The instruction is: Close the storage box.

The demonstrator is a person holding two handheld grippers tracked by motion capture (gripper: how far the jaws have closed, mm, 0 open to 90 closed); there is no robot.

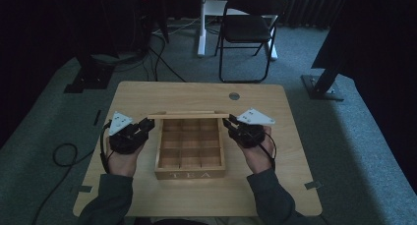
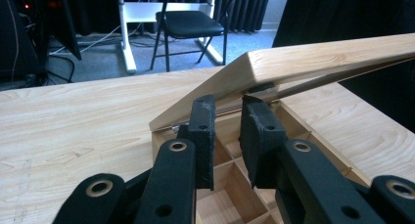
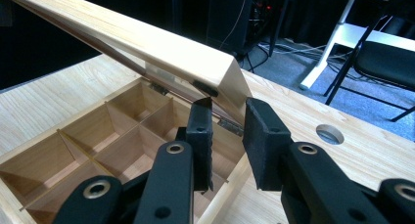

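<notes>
A wooden box point(image 1: 190, 175) marked TEA stands mid-table, its compartments empty. Its lid point(image 1: 189, 115) is raised at the back. My left gripper point(image 1: 149, 124) is at the lid's left corner and my right gripper point(image 1: 227, 123) at its right corner. In the left gripper view the jaws point(image 2: 228, 106) sit just under the tilted lid point(image 2: 318, 55), a narrow empty gap between them, above the box's dividers point(image 2: 222, 158). The right gripper point(image 3: 229, 109) likewise stands open below the lid's corner point(image 3: 195, 57), over the box's inner wall point(image 3: 142, 99).
The wooden table point(image 1: 196, 195) has a round cable hole point(image 1: 234, 96) behind the box. Beyond it stand a black folding chair point(image 1: 248, 26) and a white desk leg point(image 1: 201, 23). A cable point(image 1: 64, 154) lies on the floor at left.
</notes>
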